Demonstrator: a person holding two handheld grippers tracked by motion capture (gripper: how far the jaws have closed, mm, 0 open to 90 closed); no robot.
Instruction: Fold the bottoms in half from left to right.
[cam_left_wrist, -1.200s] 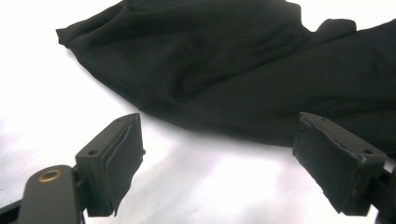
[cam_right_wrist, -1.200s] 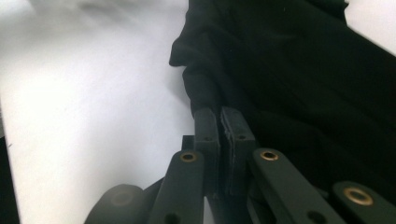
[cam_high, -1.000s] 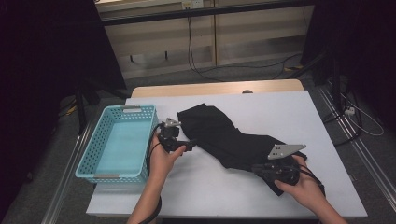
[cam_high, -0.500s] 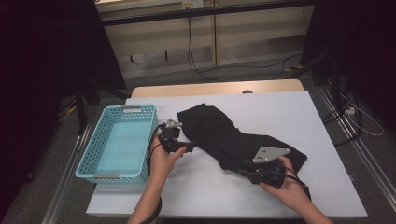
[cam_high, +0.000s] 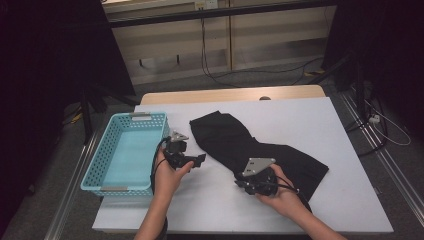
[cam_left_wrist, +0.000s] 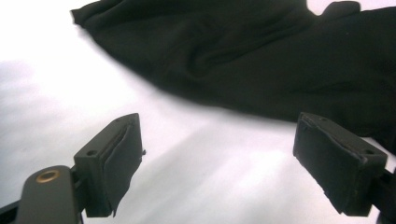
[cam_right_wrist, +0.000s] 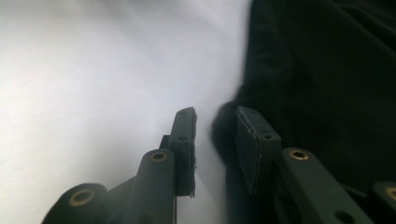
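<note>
Blue basket (cam_high: 102, 172) sits at the left table edge. Left gripper (cam_left_wrist: 217, 154) hovers just beside it, jaws wide apart and empty. Black cloth (cam_high: 260, 150) lies mid-table, running to the right. Right gripper (cam_right_wrist: 214, 135) is at the cloth's near edge; its jaws have just been closing to a narrow gap, nothing pinched. Nudge a pad under the hem first.
</note>
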